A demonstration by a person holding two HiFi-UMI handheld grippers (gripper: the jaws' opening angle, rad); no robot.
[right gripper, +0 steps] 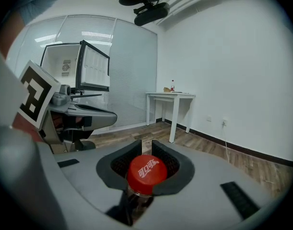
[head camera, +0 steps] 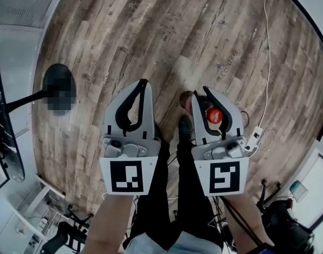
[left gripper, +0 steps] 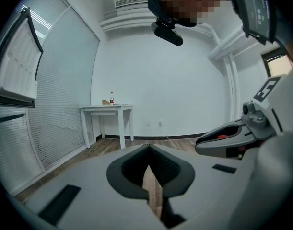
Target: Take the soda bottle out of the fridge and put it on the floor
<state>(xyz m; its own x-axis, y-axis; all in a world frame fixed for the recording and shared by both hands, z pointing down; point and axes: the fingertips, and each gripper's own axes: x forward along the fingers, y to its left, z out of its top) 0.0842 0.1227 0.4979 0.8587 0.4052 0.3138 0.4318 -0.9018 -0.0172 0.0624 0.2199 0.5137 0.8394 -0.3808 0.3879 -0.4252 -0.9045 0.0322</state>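
My right tongs (right gripper: 148, 143) clamp the soda bottle (right gripper: 136, 198) beneath its round red cap (right gripper: 146, 173). At 9 o'clock, my left tongs (left gripper: 148, 147) sit closed, empty, over the grainy plank floor (head camera: 177, 36).

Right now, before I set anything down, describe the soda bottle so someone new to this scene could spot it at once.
Over the wooden floor, two white grippers sit side by side. The soda bottle is clamped by its neck in the right gripper. Its round red cap marks it out; the left gripper beside it is shut and empty.
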